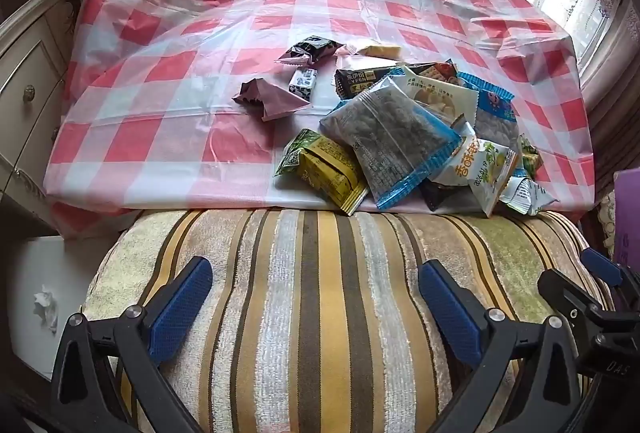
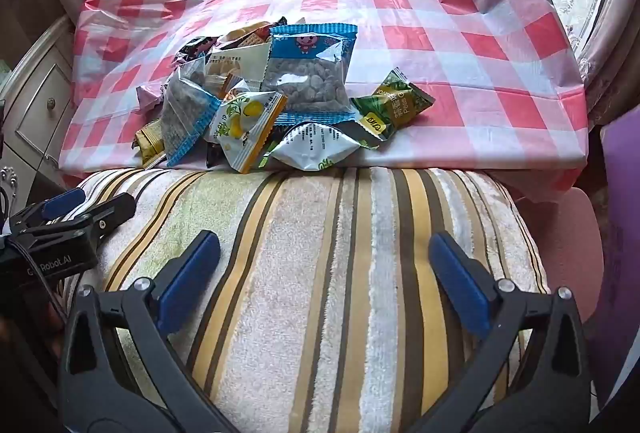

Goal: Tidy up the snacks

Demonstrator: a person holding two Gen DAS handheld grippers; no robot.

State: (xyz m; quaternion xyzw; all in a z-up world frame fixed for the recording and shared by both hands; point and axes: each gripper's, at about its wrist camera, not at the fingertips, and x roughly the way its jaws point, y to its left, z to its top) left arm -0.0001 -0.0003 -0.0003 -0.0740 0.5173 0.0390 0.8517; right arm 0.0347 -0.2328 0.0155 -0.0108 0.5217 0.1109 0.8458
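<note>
You can read "Peas" on the green packet (image 2: 394, 105) at centre right of the right wrist view. The left gripper (image 2: 60, 217) body, at the left edge, shows "Robot.AI". The yellow-white packet (image 2: 244, 123) carries the digits "01 19".

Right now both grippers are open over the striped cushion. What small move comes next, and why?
Probably bring the right gripper forward toward the green pea packet. It lies flat on the checked tablecloth at the right edge of the snack pile, with little overlapping it, so it looks easiest to pick first. Both grippers are empty and short of the table.
</note>
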